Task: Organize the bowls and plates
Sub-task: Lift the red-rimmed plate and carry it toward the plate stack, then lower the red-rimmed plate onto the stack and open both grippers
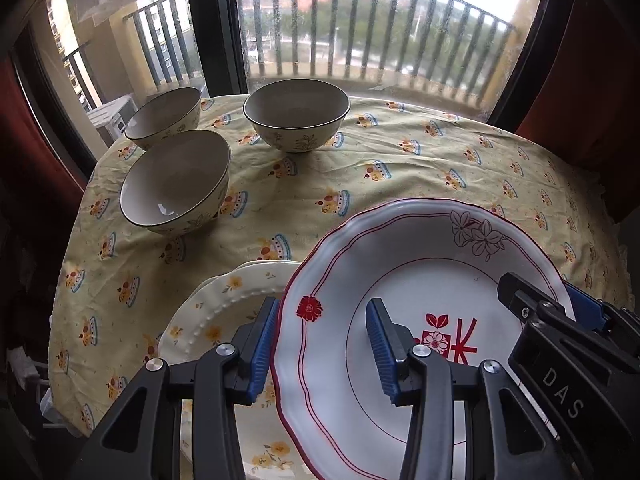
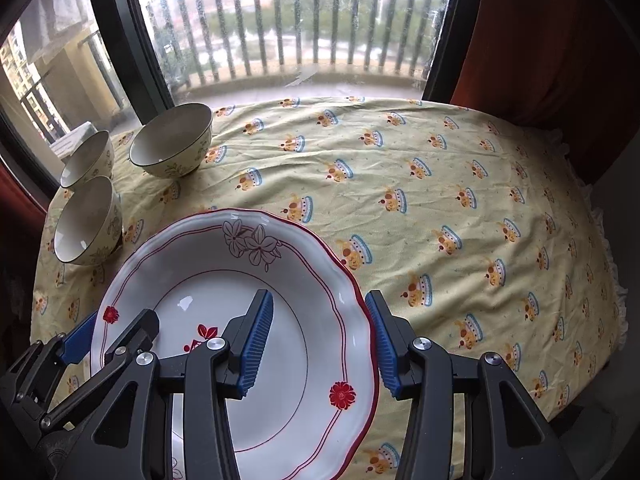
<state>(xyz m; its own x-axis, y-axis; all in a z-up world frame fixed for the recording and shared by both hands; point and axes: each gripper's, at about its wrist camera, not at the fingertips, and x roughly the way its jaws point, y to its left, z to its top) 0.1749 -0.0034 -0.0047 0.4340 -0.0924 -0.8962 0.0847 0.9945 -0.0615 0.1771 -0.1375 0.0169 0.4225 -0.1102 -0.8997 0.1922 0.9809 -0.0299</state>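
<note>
A white plate with a red rim and flower prints (image 1: 420, 272) sits near the table's front, overlapping a cream plate with yellow flowers (image 1: 224, 312) beneath it. My left gripper (image 1: 324, 344) is open, its jaws astride the red-rimmed plate's left rim. My right gripper (image 2: 320, 344) is open, astride the same plate's (image 2: 224, 280) right rim; it also shows in the left wrist view (image 1: 560, 312). Three cream bowls with dark rims stand at the back left: one (image 1: 296, 114), one (image 1: 164, 116), one (image 1: 176, 180).
The round table carries a yellow patterned cloth (image 2: 440, 200). A window with a balcony railing (image 1: 360, 28) stands behind it. Red curtains (image 2: 540, 40) hang at the right. The table edge drops off at left and right.
</note>
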